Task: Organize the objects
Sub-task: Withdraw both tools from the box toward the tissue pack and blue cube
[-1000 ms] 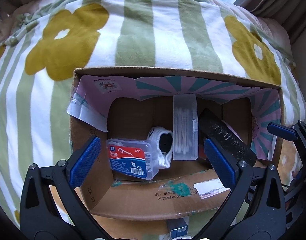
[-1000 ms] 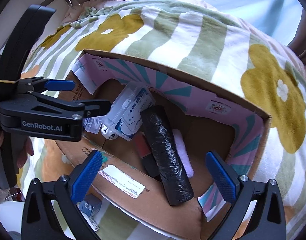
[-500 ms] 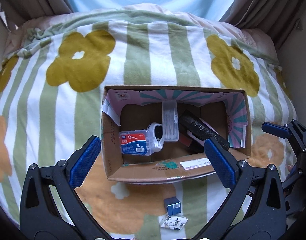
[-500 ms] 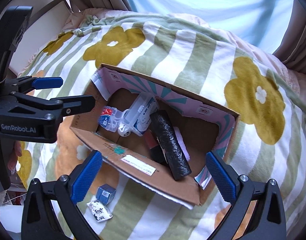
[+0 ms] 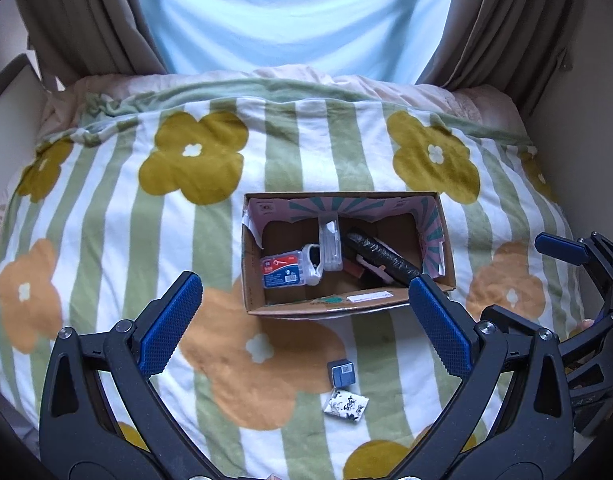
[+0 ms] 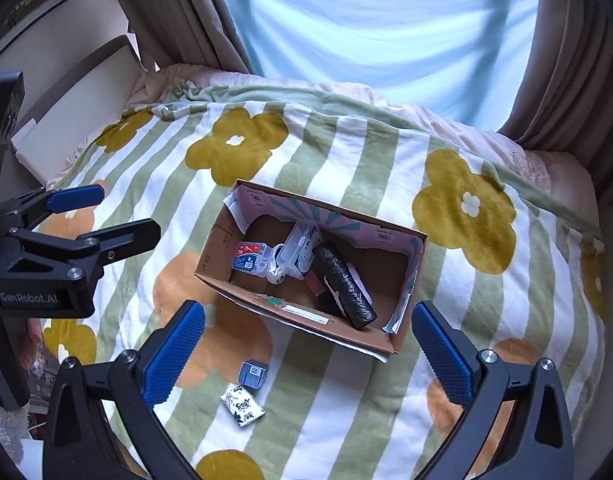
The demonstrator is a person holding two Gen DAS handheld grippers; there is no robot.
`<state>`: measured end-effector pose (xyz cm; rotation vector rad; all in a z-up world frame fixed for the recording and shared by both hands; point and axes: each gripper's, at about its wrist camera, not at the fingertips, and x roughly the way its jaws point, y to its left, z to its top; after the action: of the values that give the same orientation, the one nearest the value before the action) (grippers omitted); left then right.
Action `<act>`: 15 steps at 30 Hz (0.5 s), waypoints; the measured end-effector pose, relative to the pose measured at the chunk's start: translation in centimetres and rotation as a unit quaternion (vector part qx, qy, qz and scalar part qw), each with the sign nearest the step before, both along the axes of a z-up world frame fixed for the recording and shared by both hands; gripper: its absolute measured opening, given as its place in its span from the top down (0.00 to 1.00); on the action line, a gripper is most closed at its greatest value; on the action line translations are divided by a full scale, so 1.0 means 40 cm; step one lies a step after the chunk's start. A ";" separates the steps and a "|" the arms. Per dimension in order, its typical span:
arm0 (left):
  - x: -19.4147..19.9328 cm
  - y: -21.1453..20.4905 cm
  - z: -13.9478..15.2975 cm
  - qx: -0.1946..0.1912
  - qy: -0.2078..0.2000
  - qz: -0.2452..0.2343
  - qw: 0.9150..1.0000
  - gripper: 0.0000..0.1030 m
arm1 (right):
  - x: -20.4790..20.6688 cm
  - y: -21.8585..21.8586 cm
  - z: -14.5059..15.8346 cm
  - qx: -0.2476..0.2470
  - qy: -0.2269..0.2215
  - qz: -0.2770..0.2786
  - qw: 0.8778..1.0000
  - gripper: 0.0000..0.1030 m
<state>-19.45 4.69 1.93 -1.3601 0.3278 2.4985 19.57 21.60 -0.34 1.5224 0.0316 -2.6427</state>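
A cardboard box (image 5: 326, 308) is sitting open on a bed under a striped blanket (image 5: 106, 220) with big flowers, and both grippers are hovering above it, near the viewer. The left gripper (image 5: 306, 324) is spreading its blue-padded jaws wide and holding nothing; the right gripper (image 6: 308, 350) is doing the same, also empty. Inside the box, a floss pick case (image 5: 284, 270) with a red label is lying at the left, a clear cotton swab box (image 5: 330, 246) is leaning just right of it, and a black roll (image 5: 382, 256) is resting diagonally toward the right. Outside, on the blanket just near of the box, a small blue cube (image 5: 342, 374) is sitting beside a black-and-white printed packet (image 5: 346, 406), touching or nearly so. Curtains (image 6: 566, 60) are hanging at the far side.
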 end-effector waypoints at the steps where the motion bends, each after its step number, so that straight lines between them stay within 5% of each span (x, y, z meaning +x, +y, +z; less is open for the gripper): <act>1: 0.017 -0.007 0.014 -0.001 0.004 0.001 1.000 0.00 | 0.014 0.000 0.011 -0.002 0.002 -0.007 1.000 0.00; 8: 0.153 -0.052 0.046 -0.009 0.022 -0.009 1.000 0.00 | 0.142 -0.011 0.058 0.000 0.024 -0.074 0.997 0.00; 15: 0.292 -0.101 -0.006 -0.026 0.025 -0.025 0.999 0.00 | 0.256 -0.020 0.037 0.002 0.031 -0.122 0.992 0.00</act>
<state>-7.75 0.67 1.69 -1.2923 0.4345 2.5023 29.81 20.82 1.15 1.5345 -0.1552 -2.8767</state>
